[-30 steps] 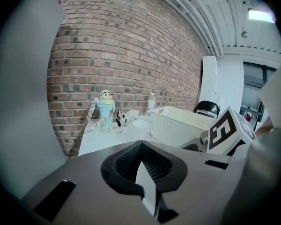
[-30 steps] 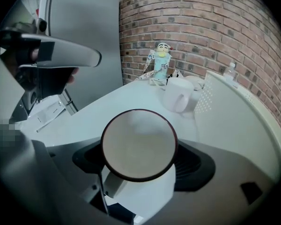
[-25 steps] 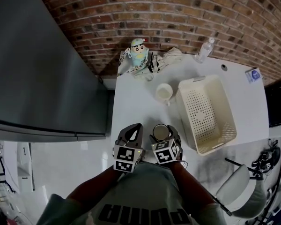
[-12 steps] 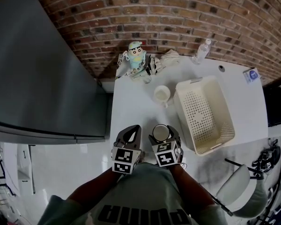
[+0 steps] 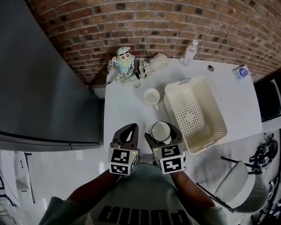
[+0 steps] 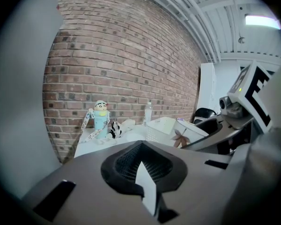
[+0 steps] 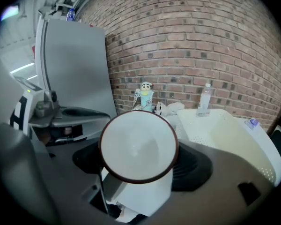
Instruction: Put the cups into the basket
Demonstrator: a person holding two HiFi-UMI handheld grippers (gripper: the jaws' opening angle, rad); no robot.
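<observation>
A white cup with a brown rim (image 5: pixel 160 132) hangs over the table's near edge with my right gripper (image 5: pixel 162 125) shut on it. In the right gripper view the same cup (image 7: pixel 138 146) fills the space between the jaws, mouth toward the camera. A second white cup (image 5: pixel 151 97) stands on the table beyond it, left of the cream perforated basket (image 5: pixel 214 134). My left gripper (image 5: pixel 129 127) is held beside the right one; its jaws meet at the tips (image 6: pixel 141 143) with nothing between them.
At the table's far edge, by the brick wall, are a cartoon-figure bottle (image 5: pixel 124 60), crumpled cloth (image 5: pixel 152 62) and a clear water bottle (image 5: pixel 189 52). A grey cabinet (image 5: pixel 33 78) stands left of the table. An office chair (image 5: pixel 241 191) is at lower right.
The right gripper has raised the cup a little and brought it forward, toward the basket. The head view has shifted, so table and basket sit further left in the picture. The left gripper stays shut alongside.
</observation>
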